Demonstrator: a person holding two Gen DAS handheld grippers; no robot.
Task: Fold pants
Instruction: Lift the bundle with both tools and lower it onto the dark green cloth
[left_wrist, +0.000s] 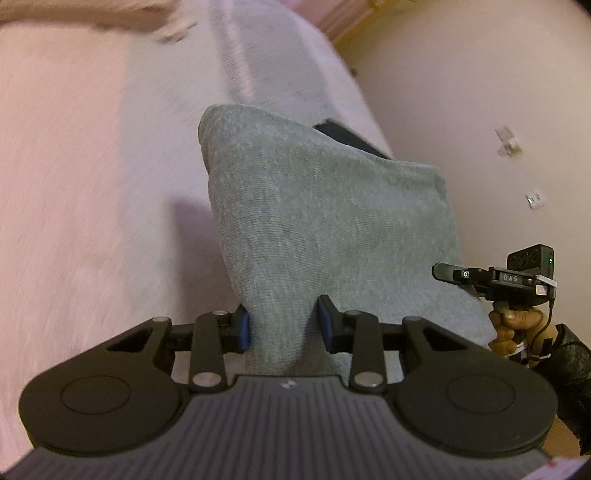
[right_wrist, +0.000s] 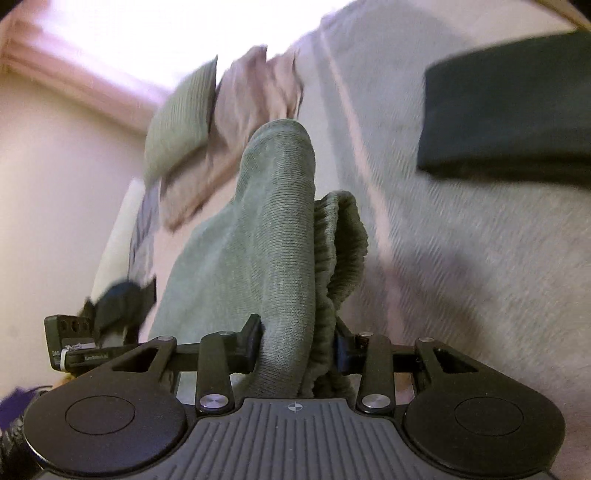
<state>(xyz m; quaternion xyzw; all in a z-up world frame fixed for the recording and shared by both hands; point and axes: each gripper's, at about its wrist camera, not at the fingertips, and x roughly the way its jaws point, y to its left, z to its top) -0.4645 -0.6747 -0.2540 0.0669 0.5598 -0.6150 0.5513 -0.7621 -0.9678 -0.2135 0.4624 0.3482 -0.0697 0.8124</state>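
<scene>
left gripper (left_wrist: 283, 325): nearest the lens in the left wrist view, bottom centre. Blue pads (left_wrist: 242, 326) sit on either side of a bunch of the grey-green knit pants (left_wrist: 325, 221); cloth fills the gap, reads as a pinch.
right gripper (right_wrist: 295, 341): bottom centre of the right wrist view. Jaws clamp a thick roll of the same pants plus the ribbed waistband or cuff (right_wrist: 341, 236); can't tell which.
pants position: draped from both jaws, running up-frame from the fingers toward frame centre, over the pale bedspread (left_wrist: 92, 184).
long axis: along each gripper's pointing line, away from the camera.
gripper spacing: other gripper and hand (left_wrist: 517, 325) at right edge of the left view, at the same held edge, so the span between grips is short.
background: dark folded garment (right_wrist: 509, 107) upper right of the right view; crumpled beige cloth (right_wrist: 255, 122) upper centre.
next move, my read: carry the held edge forward along that axis and lay it over the far end; both hands equally placed.
</scene>
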